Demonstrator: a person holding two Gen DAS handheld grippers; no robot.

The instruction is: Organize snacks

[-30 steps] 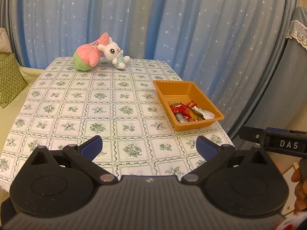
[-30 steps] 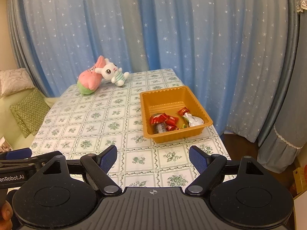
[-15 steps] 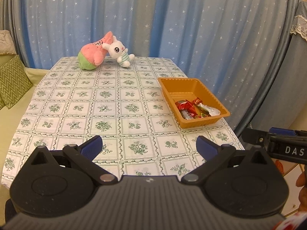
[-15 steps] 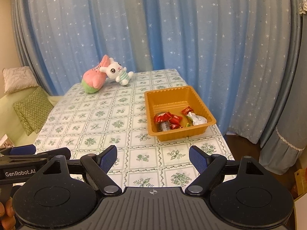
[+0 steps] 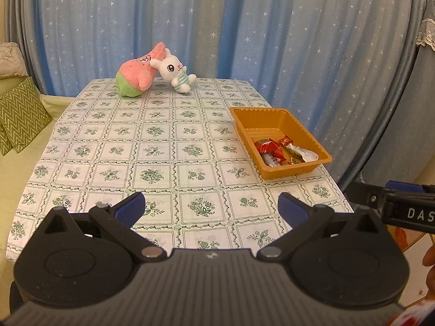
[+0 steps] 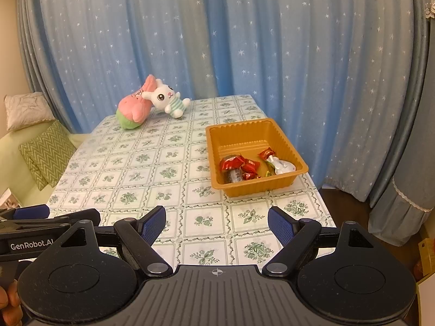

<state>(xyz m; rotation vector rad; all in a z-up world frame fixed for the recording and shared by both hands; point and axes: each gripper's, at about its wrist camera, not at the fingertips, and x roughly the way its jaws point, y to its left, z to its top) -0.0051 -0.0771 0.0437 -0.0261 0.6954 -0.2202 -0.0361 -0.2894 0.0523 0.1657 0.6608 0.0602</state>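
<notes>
An orange plastic tray point(image 5: 272, 115) stands near the table's right edge; it also shows in the right wrist view point(image 6: 244, 129). Several wrapped snacks lie in its near end: red wrappers point(image 5: 267, 146) point(image 6: 239, 163) and a white wrapper point(image 5: 307, 153) point(image 6: 284, 165). My left gripper point(image 5: 211, 209) is open and empty, held back over the table's near edge. My right gripper point(image 6: 217, 224) is open and empty, also over the near edge, well short of the tray.
A floral tablecloth point(image 5: 152, 146) covers the table. A pink and green plush point(image 5: 136, 74) and a white bunny plush point(image 5: 175, 72) lie at the far end. Blue star curtains hang behind. A sofa with green cushions point(image 5: 19, 114) is to the left.
Both grippers have pulled back and up from the table, so the tray and plush toys look farther away. The jaws stay open. Nothing on the table moved.
</notes>
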